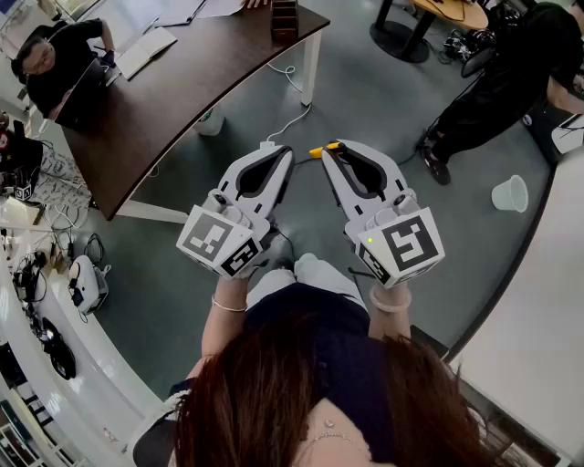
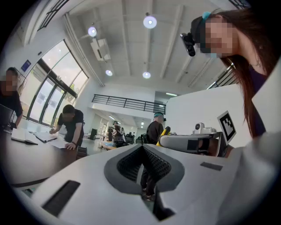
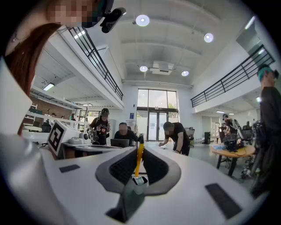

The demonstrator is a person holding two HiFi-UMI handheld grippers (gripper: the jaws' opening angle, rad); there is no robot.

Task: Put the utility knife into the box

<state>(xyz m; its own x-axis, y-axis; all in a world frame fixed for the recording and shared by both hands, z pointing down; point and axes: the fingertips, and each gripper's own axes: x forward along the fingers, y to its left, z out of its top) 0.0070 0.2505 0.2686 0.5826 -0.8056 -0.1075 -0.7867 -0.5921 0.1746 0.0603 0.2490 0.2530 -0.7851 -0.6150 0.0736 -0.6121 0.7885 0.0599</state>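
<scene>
My right gripper is shut on a yellow utility knife, whose end sticks out leftward past the jaw tips. In the right gripper view the knife stands as a thin yellow strip pinched between the ribbed pads, with a grey end near the camera. My left gripper is held beside it, shut with nothing between its jaws; its tips meet in its own view. Both grippers are raised in front of the person, above the grey floor. A small dark box stands on the far end of the brown table.
The curved brown table runs from upper left to top middle, with papers and a seated person at it. Another person in black stands at upper right. A white cup sits on the floor beside a white counter.
</scene>
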